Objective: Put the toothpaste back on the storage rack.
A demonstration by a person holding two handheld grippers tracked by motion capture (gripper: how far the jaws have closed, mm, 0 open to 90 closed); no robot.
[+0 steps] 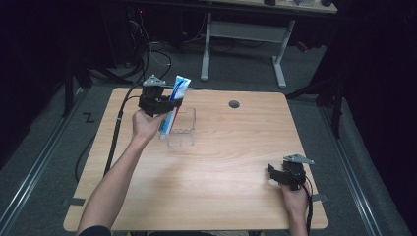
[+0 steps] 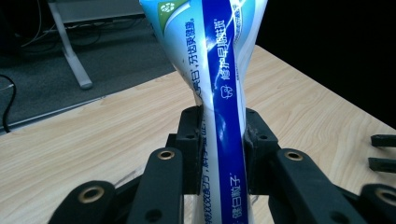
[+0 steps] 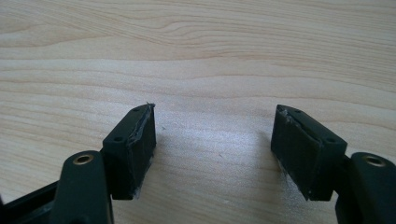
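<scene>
A blue and white toothpaste tube is held upright above the table's far left part, its cap end low beside a clear plastic box. My left gripper is shut on the tube's middle; in the left gripper view the tube is pinched between both black jaws of that left gripper. My right gripper rests near the table's front right corner. In the right gripper view the right gripper stands open over bare wood, nothing between its pads.
The wooden table has a round cable hole at the far middle. A white-legged desk stands beyond on grey floor. Cables trail off the table's left edge. The right gripper's jaw tips show at the left gripper view's right edge.
</scene>
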